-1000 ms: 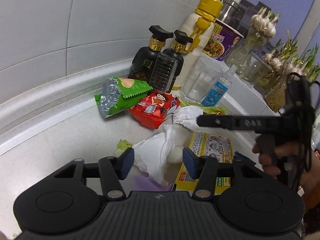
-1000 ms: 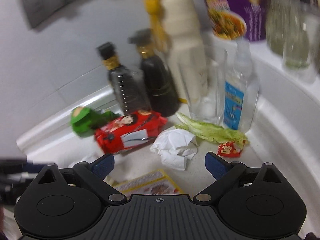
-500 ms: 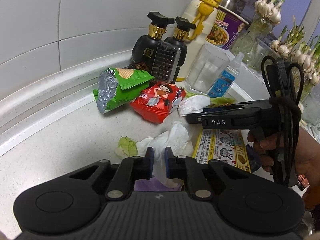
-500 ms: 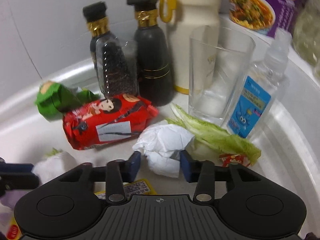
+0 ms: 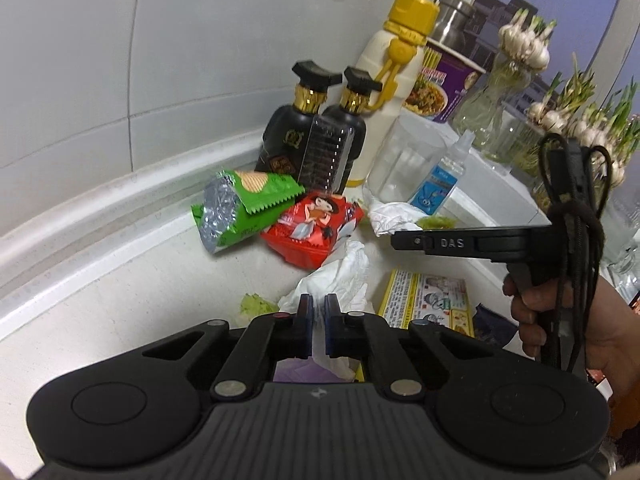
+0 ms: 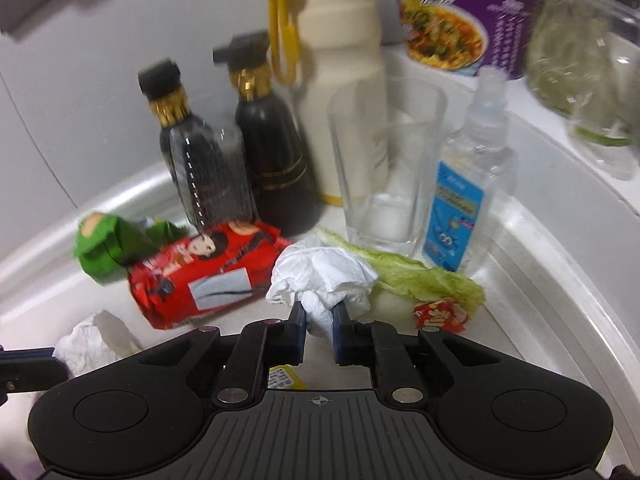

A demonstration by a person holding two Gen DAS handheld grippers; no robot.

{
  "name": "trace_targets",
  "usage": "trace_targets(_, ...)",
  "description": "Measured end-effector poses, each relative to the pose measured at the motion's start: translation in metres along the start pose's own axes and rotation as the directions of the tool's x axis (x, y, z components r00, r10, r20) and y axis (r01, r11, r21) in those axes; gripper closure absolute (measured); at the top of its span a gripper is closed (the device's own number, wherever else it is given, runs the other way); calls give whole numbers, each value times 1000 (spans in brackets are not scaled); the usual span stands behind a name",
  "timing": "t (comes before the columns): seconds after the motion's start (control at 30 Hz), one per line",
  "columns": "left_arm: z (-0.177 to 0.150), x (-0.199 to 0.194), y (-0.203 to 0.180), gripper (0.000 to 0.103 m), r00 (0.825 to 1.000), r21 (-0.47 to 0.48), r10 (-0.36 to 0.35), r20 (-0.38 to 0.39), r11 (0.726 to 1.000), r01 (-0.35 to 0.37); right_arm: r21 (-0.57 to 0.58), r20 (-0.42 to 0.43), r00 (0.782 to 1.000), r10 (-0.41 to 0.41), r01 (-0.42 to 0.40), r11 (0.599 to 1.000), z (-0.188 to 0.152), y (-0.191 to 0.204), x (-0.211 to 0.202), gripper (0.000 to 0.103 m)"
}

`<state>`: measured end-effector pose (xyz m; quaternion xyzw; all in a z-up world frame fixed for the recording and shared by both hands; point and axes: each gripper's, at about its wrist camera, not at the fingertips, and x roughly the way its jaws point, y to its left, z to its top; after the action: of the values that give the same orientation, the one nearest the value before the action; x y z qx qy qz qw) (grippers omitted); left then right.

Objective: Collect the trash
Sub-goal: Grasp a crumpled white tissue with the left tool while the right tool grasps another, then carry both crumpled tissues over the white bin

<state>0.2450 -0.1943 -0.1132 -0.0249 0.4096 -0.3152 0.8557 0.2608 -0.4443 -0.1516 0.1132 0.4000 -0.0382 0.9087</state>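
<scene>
On the white counter, my left gripper [image 5: 318,310] is shut on a crumpled white tissue [image 5: 340,272]. My right gripper [image 6: 319,314] has its jaws closing, and its pads pinch a second white tissue [image 6: 320,272]; from the left wrist view that right gripper [image 5: 396,238] shows side-on with a hand behind it. Around them lie a green chip bag [image 5: 240,208], a red snack wrapper [image 6: 200,276], a lettuce leaf [image 6: 420,276], a small red wrapper [image 6: 440,314] and a yellow leaflet [image 5: 424,296].
Two dark sauce bottles [image 5: 316,148] stand against the tiled wall, with a cream bottle [image 6: 340,60], a glass [image 6: 384,168] and a small spray bottle [image 6: 464,188] alongside. A purple noodle cup [image 6: 460,16] and jars of sprouting garlic [image 5: 520,64] sit on the raised ledge at right.
Both grippers went from open to shut, each on its own tissue. The right gripper moved forward to the tissue beside the lettuce.
</scene>
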Motion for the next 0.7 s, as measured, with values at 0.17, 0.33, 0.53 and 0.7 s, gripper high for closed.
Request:
trace_targets(0.17, 4, -18, -1, 99, 999, 0, -15, 30, 1000, 15, 44, 35, 999, 6, -8, 999, 4, -1, -28, 92)
trace_targets(0.33, 4, -37, 3, 99, 998, -15, -29, 57, 999, 30, 49, 70, 997, 17, -20, 999, 2, 10, -59, 92)
trace_targets(0.53, 0, -63, 13, 99, 996, -44, -39, 86, 998, 43, 43, 99, 994, 41, -45, 998, -7, 36, -86, 92)
trace_targets(0.7, -11, -84, 21, 99, 995, -40, -41, 93, 998, 45, 40, 99, 993, 58, -62, 997, -25, 65, -105, 92)
